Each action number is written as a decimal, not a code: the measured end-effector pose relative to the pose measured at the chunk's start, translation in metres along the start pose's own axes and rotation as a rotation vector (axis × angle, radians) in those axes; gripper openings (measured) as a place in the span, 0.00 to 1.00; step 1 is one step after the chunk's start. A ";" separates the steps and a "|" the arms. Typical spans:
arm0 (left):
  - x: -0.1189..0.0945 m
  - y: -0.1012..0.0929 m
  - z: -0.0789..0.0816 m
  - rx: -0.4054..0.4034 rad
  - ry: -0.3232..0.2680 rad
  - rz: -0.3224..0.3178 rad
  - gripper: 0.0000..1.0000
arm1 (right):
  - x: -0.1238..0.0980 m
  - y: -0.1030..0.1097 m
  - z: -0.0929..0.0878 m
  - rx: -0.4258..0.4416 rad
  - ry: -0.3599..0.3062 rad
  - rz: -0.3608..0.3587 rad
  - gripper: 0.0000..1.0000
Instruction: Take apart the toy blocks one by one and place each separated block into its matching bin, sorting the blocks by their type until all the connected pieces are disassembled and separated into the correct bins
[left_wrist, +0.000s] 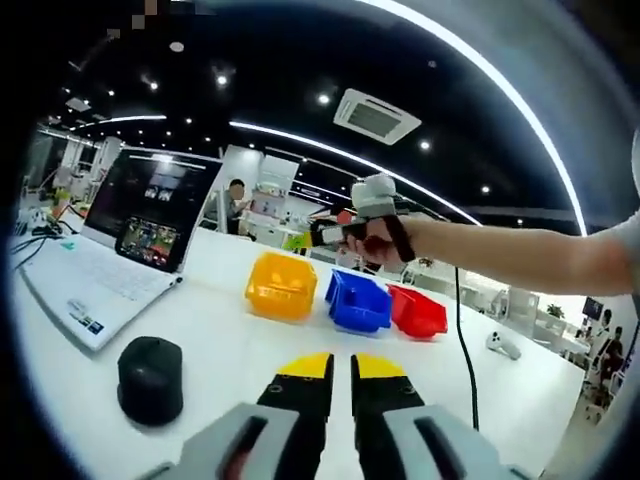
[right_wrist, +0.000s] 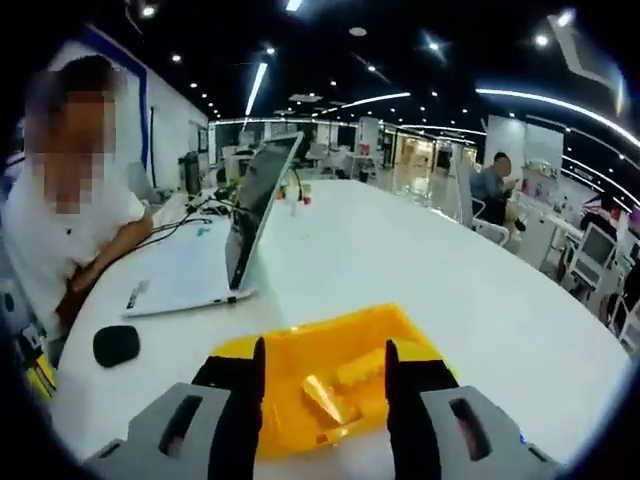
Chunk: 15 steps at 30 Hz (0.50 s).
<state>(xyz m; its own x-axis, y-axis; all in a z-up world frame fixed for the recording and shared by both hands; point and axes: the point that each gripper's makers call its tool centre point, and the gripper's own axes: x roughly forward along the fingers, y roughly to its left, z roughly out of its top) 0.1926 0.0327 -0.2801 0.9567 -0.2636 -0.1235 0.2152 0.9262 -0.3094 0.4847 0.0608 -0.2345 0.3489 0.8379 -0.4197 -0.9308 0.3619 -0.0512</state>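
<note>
Left gripper view, nearest first: left gripper (left_wrist: 341, 385), its two yellow-tipped fingers (left_wrist: 303, 375) nearly together with a thin gap, nothing between them. It hangs over bare white table (left_wrist: 230, 350). To one side, one black round mouse-like object (left_wrist: 150, 378) on the table. Beyond it, one open white laptop (left_wrist: 110, 262), screen lit. Further out, three bins in a row: yellow bin (left_wrist: 282, 286), blue bin (left_wrist: 358, 301), red bin (left_wrist: 417, 312), each just beside the next. Above the blue and red bins, a person's hand (left_wrist: 378, 238) grips the right gripper's handle; bare forearm runs off to the side. One dark cable (left_wrist: 463, 340) drops to the table. One small white device (left_wrist: 503, 345) lies well apart from the bins.

Right gripper view, nearest first: right gripper (right_wrist: 325, 385), black fingers (right_wrist: 243, 400) spread wide, holding nothing, poised directly over the yellow bin (right_wrist: 300, 355). Inside the bin, yellow blocks (right_wrist: 335, 390); count unclear, at least two. Beyond, the same laptop (right_wrist: 235, 240) seen edge-on, the black object (right_wrist: 116, 345) beside it. One person in a white shirt (right_wrist: 60, 235) sits at the table's edge. One seated person (right_wrist: 492, 185) far back.
</note>
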 end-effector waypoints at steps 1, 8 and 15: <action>0.001 -0.001 0.000 0.001 0.002 -0.003 0.10 | -0.007 0.003 0.003 0.014 -0.023 0.008 0.49; 0.006 -0.017 0.007 0.028 -0.014 -0.074 0.09 | -0.098 0.052 -0.036 0.167 -0.087 0.109 0.48; 0.019 -0.028 0.006 0.032 0.000 -0.112 0.09 | -0.188 0.059 -0.118 0.394 -0.134 0.044 0.43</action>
<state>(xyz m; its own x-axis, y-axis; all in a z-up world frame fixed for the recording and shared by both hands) 0.2059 0.0032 -0.2681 0.9265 -0.3654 -0.0900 0.3264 0.8992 -0.2913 0.3510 -0.1236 -0.2655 0.3448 0.8925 -0.2908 -0.8415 0.4311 0.3255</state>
